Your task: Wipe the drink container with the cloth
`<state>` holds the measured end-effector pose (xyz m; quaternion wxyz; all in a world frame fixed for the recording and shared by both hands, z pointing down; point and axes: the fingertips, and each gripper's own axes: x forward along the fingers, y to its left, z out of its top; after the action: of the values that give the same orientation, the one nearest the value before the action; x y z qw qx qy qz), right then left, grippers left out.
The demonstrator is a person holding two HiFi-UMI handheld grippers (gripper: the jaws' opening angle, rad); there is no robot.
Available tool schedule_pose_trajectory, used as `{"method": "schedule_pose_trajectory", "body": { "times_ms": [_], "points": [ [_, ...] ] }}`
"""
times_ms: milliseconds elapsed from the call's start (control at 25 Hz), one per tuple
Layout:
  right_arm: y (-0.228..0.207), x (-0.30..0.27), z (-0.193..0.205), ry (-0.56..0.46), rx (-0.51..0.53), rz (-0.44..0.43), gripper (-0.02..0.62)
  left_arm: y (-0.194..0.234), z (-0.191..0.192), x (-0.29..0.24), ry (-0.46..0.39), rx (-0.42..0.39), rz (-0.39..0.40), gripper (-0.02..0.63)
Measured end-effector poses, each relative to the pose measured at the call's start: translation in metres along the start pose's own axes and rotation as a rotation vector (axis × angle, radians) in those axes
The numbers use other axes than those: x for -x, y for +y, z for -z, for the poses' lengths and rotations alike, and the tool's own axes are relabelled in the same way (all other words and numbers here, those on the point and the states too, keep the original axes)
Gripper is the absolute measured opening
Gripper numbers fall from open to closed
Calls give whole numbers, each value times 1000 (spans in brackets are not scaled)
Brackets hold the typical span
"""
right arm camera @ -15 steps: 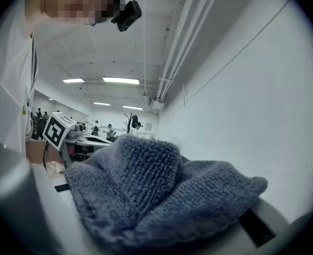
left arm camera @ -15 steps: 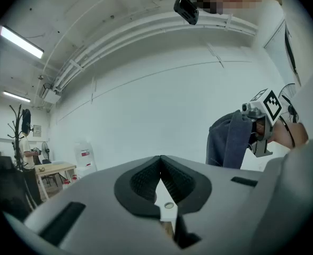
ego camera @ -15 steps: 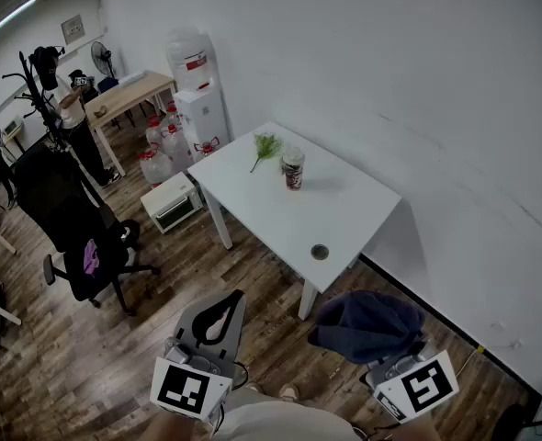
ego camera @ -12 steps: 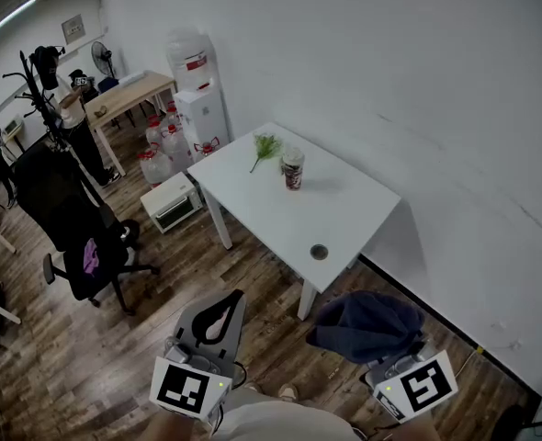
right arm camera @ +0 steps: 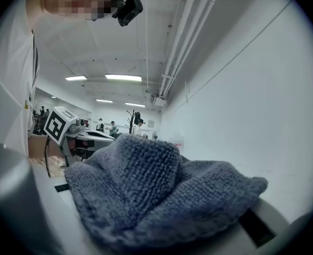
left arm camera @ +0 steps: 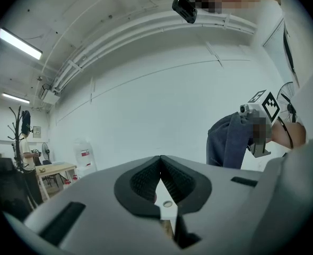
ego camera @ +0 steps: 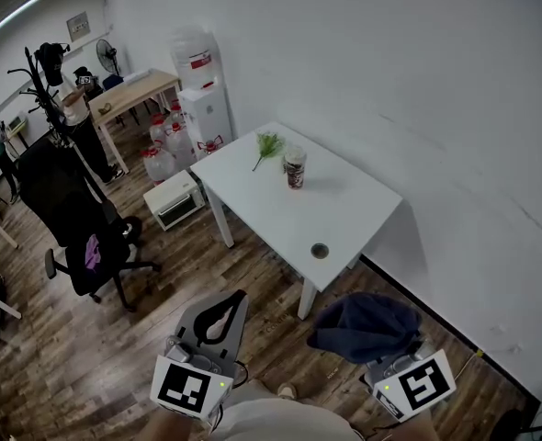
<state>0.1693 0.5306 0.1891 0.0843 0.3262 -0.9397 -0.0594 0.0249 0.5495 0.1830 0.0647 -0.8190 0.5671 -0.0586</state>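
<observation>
left gripper [left arm camera: 160,161]: jaws pressed together, nothing held between them
drink container [ego camera: 294,167]: stood upright on white table [ego camera: 344,211], far side, just beside green sprig [ego camera: 267,144]; pale top, dark red printed band; contents not visible
right gripper [ego camera: 383,364]: clamped on cloth [right arm camera: 156,195], grey-blue knit, bunched, held well apart from container
</observation>
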Motion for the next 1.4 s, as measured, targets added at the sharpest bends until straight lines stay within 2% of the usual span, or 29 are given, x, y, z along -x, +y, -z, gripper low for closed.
{"method": "schedule_pose_trajectory", "body": {
  "times_ms": [320,800,1080,1400],
  "points": [
    [-6,-6,-3,-3,5,-10,41,9,-1,-2,1,-1,-16,18],
    [-33,-58,24,17,31,2,41,41,34,-44,-23,29,-24,18],
    [-48,-112,35,40,39,7,41,88,55,-79,-22,41,-20,18],
    [-86,-179,40,73,15,40,41,148,78,-133,19,32,13,18]
  ]
}}
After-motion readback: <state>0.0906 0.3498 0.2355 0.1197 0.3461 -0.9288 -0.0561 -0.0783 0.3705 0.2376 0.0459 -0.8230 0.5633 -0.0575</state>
